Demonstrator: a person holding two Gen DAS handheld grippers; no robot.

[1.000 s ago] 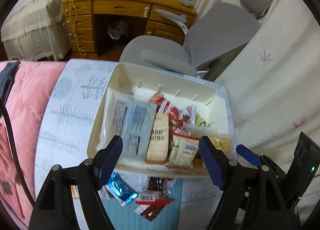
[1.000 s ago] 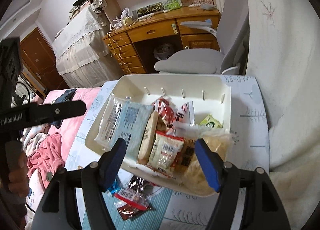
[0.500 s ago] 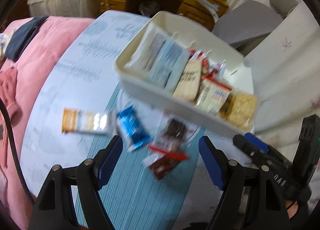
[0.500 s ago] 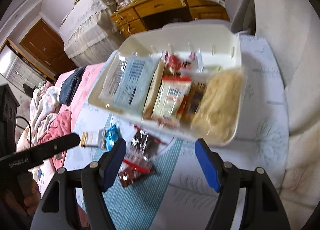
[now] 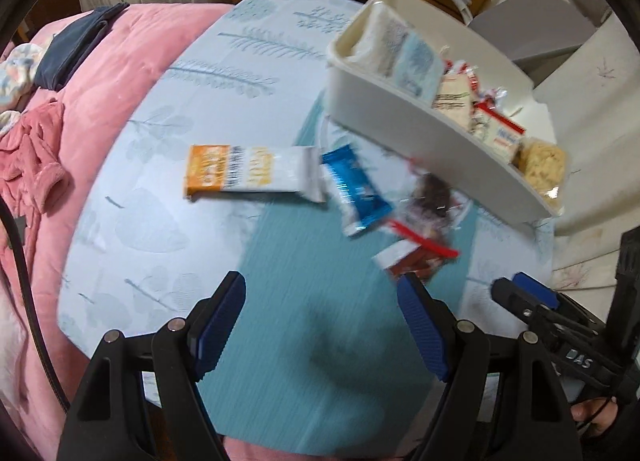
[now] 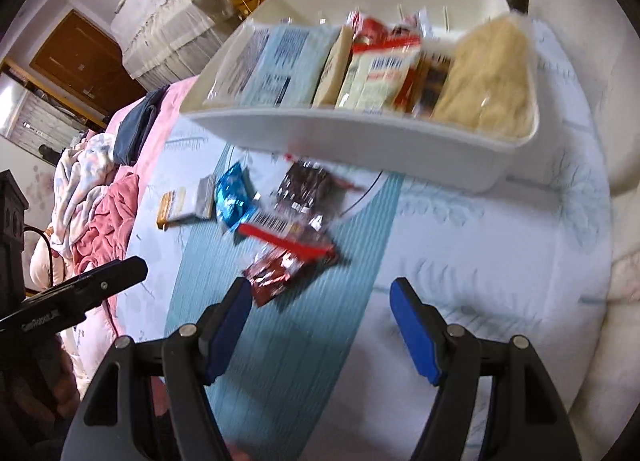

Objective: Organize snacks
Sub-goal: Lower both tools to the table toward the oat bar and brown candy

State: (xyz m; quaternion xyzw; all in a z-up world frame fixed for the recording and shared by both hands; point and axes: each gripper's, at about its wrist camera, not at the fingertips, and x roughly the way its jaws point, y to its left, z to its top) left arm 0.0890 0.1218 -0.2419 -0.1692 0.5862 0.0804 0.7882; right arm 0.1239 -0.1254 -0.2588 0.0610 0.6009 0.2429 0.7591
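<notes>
Both the left gripper [image 5: 320, 317] and right gripper [image 6: 320, 321] hang apart, empty. Loose snacks lie mid-frame below the white bin [image 6: 360, 137]: orange-and-white bar [image 5: 248, 175], blue packet [image 5: 356, 193], dark red pouch [image 6: 280, 269]. The overlapping wrappers could drag each other or slip from the pads.

Soft daylight, heavy motion blur, fisheye-bent dark edges, faint shadow centre

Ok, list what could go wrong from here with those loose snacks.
1. The blue packet, clear bag and red packet overlap, so the right gripper might pinch two at once.
2. The clear bag lies partly under the bin; pulling it could drag the bin.
3. The bin looks packed, so another snack may not fit.
</notes>
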